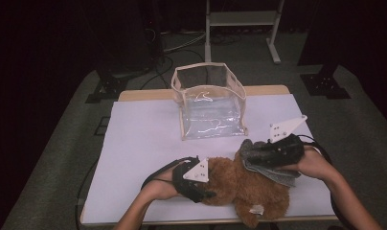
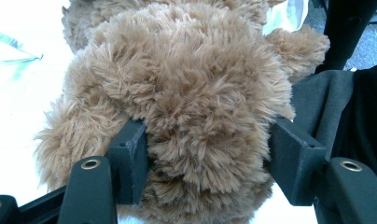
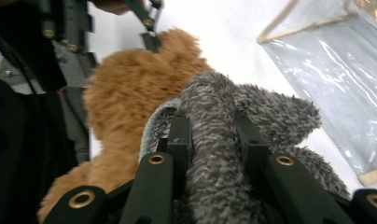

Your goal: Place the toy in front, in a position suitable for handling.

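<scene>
Fluffy brown plush teddy bear (image 1: 251,184) lies near-right on white surface (image 1: 143,139); grey fuzzy cloth (image 1: 270,167) draped across it.

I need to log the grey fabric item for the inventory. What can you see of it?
The grey cloth looks like fuzzy, mottled grey fleece with a paler inner side at its folded edge. The right gripper pinches a bunched fold between its jaws. It is crumpled, draped on the brown teddy bear at the white table's near right, just in front of the clear bag.
</scene>
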`<state>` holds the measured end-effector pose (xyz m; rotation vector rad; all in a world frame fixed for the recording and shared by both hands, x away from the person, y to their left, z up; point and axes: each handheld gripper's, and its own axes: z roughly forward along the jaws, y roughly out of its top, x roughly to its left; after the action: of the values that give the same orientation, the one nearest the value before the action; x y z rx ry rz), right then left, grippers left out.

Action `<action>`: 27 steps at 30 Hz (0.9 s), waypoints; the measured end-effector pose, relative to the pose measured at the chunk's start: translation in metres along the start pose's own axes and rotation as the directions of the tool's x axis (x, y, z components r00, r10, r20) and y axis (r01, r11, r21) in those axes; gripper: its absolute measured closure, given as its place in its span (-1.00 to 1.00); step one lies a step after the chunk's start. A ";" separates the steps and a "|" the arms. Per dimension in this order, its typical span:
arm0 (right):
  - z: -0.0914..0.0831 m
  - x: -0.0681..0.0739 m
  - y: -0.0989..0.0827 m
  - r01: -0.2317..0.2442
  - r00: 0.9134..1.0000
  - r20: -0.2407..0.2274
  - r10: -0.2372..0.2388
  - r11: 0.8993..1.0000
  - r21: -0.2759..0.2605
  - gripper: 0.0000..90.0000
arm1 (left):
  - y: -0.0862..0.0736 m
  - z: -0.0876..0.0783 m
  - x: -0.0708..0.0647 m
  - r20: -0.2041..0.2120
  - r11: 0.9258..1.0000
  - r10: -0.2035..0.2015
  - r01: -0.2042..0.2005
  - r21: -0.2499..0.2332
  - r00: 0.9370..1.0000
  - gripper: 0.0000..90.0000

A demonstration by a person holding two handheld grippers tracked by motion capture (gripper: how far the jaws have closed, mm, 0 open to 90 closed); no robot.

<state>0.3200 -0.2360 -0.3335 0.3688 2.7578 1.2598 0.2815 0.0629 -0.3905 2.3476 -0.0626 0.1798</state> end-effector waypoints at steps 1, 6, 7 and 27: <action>0.000 0.001 0.000 -0.001 1.000 0.000 0.001 1.000 0.002 0.59 | 0.001 0.000 0.000 0.002 1.000 0.002 -0.002 0.004 1.000 -0.20; 0.017 -0.003 0.006 0.003 1.000 -0.011 -0.003 1.000 0.018 0.58 | 0.001 0.000 -0.001 0.003 1.000 0.013 -0.013 0.015 1.000 -0.21; 0.020 -0.004 0.007 0.002 1.000 -0.012 -0.001 1.000 0.024 0.58 | 0.000 0.000 -0.001 0.003 1.000 0.012 -0.012 0.014 1.000 -0.21; 0.005 0.022 0.004 0.045 0.999 -0.009 -0.045 0.999 -0.022 0.58 | 0.003 0.004 0.010 -0.019 1.000 -0.031 0.031 0.001 0.999 -0.20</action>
<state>0.3004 -0.2245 -0.3337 0.2977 2.7423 1.2828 0.2911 0.0583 -0.3897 2.3468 -0.0171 0.1870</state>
